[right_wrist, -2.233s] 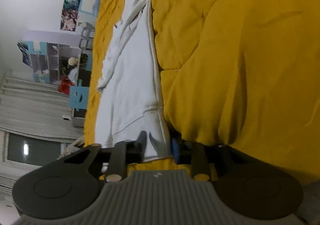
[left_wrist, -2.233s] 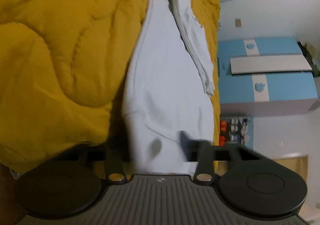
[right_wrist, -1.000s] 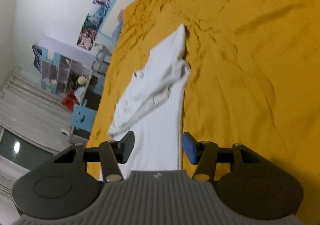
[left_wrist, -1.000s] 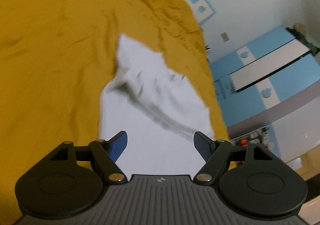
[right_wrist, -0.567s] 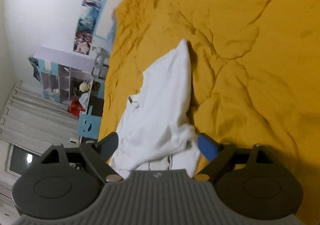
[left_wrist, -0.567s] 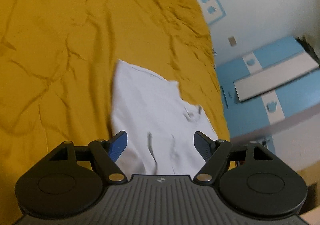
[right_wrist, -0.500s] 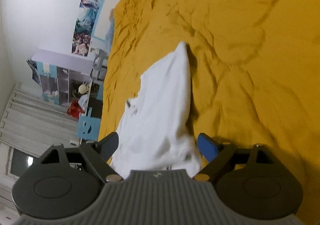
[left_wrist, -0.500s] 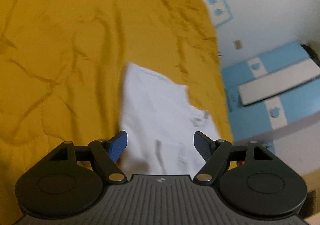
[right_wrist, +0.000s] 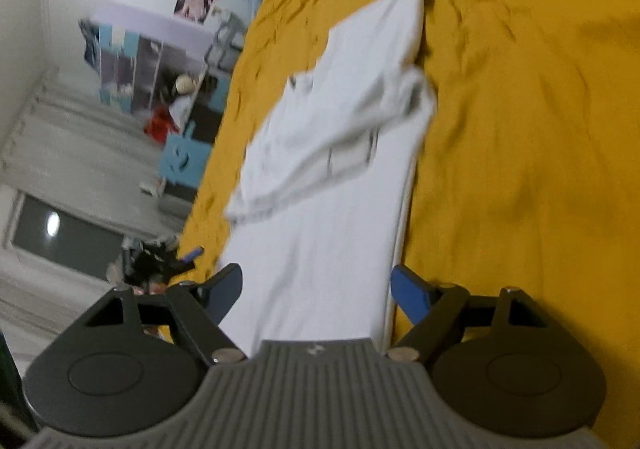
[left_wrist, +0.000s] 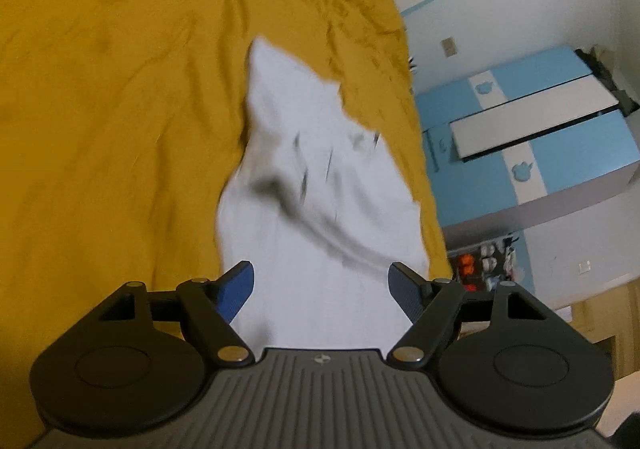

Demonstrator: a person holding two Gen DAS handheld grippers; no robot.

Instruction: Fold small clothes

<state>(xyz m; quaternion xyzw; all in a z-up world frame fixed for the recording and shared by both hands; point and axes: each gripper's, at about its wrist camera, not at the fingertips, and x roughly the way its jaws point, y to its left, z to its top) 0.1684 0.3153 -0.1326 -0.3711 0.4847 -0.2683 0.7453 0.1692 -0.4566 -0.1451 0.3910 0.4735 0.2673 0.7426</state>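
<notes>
1. Here the left gripper [left_wrist: 321, 283] stood wide open, its blue pads spread to either side of the near end of the white garment [left_wrist: 316, 185] and pressing on nothing.
2. Likewise the right gripper [right_wrist: 317, 285] gaped over the same garment's near edge, its jaws closing a little, the cloth lying between them but untouched by the pads.
3. The white garment [right_wrist: 332, 177] lay lengthwise on the yellow bedspread [left_wrist: 112, 97], smooth at the near end and rumpled farther off, with a folded-over part bunched across its middle.
4. The yellow bedspread [right_wrist: 520, 129] was creased all around it.
5. Beyond the bed's edge stood a blue and white cabinet [left_wrist: 532, 137] in the left view, and shelves [right_wrist: 132, 69] and a pale curtain [right_wrist: 72, 145] in the right view.
</notes>
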